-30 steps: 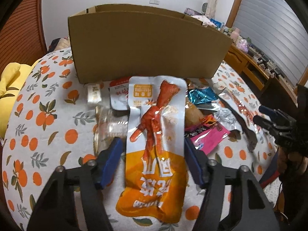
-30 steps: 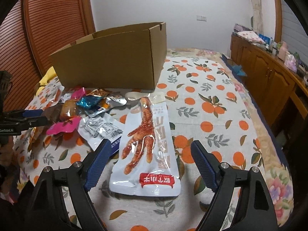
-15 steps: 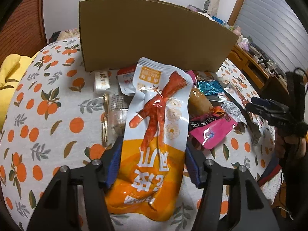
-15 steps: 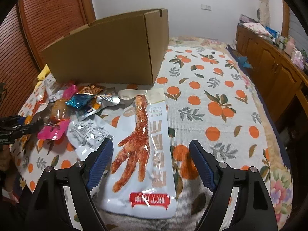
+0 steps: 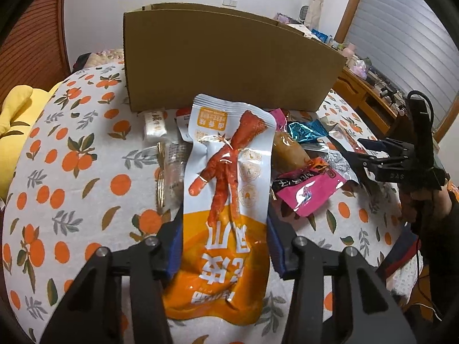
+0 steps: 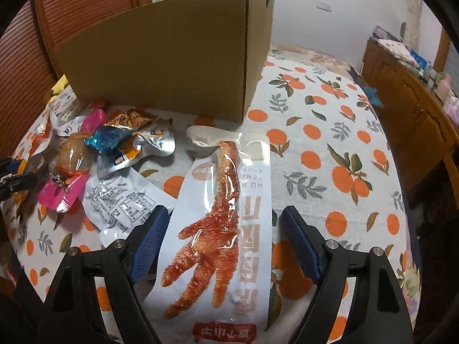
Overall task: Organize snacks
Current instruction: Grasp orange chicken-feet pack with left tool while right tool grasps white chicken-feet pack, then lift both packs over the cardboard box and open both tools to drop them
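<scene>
**Both grippers closing around chicken-foot packs in front of the box**

Left gripper (image 5: 225, 246): jaws closing, blue pads tight against both side edges of the orange-and-white chicken-foot pouch (image 5: 226, 200). Looks pinched; pouch edges bow slightly at the pads. Pouch is glossy plastic film, a flat rounded rectangle with a clear window showing a red, wrinkled foot. Long axis runs straight away from the camera toward the cardboard box (image 5: 223, 57); toes point near, shank end far, top edge almost at the box wall.

Right gripper (image 6: 222, 242): jaws closing, white chicken-foot pouch (image 6: 229, 215) between the pads, but gaps show on both sides, so nothing gripped. Same shiny film, long narrow shape, lying flat on the cloth. Long axis runs away from the camera, leaning slightly right; toes near, shank toward the box corner.

Box: plain matte corrugated brown, open-topped, upright on the tablecloth (image 6: 330, 149), a white woven fabric with orange fruit print.

Loose pile beside both pouches: pink foil sachet (image 5: 308, 190), crinkled blue foil wrapper (image 5: 305, 132), silver foil pouch (image 6: 155, 143), white printed packet (image 6: 123, 203).
</scene>
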Action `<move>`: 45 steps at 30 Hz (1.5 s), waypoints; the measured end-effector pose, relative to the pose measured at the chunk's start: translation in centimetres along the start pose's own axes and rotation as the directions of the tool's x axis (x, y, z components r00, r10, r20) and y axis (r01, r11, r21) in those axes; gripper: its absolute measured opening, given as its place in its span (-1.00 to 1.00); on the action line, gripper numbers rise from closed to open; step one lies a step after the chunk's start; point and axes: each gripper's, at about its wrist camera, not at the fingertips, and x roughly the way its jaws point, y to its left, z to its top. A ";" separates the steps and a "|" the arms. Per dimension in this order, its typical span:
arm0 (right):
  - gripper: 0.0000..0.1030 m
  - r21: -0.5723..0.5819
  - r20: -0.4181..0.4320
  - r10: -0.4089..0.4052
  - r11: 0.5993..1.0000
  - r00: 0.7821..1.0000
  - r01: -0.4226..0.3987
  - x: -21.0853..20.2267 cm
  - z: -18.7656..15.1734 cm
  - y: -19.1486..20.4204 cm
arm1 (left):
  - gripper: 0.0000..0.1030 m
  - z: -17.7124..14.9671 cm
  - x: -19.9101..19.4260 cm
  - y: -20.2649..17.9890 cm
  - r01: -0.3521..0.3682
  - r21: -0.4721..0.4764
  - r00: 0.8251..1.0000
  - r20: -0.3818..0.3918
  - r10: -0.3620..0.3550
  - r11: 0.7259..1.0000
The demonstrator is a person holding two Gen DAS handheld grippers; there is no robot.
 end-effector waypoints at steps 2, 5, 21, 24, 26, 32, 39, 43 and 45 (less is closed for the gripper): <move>0.30 -0.007 -0.007 0.001 1.000 1.000 -0.001 -0.2 -0.1 -0.2 | -0.10 -0.1 -0.4 -0.1 0.002 -0.002 1.000 0.011 -0.002 1.000; 0.28 -0.028 -0.018 0.016 0.999 1.000 -0.017 -0.4 -0.3 -0.3 | -0.10 -0.1 -0.9 -0.2 0.007 -0.006 1.000 0.028 -0.007 1.000; -0.04 0.016 0.013 0.069 0.997 0.998 -0.069 -1.7 -0.5 -1.1 | -0.10 0.8 -2.3 -1.1 0.013 0.020 0.997 0.079 -0.015 1.000; -0.05 0.018 0.020 0.072 0.997 0.997 -0.072 -1.9 -0.6 -1.0 | -0.10 0.7 -2.3 -1.2 0.014 0.020 0.997 0.077 -0.015 1.000; -0.04 0.015 0.025 0.070 0.997 0.997 -0.070 -2.0 -0.7 -0.9 | -0.10 0.7 -2.3 -1.2 0.013 0.021 0.997 0.078 -0.015 1.000; -0.04 0.001 0.039 0.061 0.998 0.997 -0.061 -2.7 -0.9 -0.5 | -0.10 0.8 -2.5 -1.4 0.015 0.020 0.996 0.090 -0.017 1.000; -0.04 -0.002 0.079 0.072 0.997 0.994 -0.072 -4.3 -0.7 -0.1 | -0.10 1.7 -3.1 -1.7 0.021 0.027 0.993 0.112 -0.024 0.999; -0.04 -0.025 0.119 0.076 0.997 0.990 -0.074 -6.2 0.0 0.6 | -0.10 2.8 -3.9 -1.9 0.023 0.039 0.990 0.135 -0.028 0.999; -0.04 -0.033 0.138 0.084 0.996 0.987 -0.080 -7.0 0.5 0.9 | -0.10 3.4 -4.3 -2.2 0.022 0.046 0.988 0.149 -0.029 0.999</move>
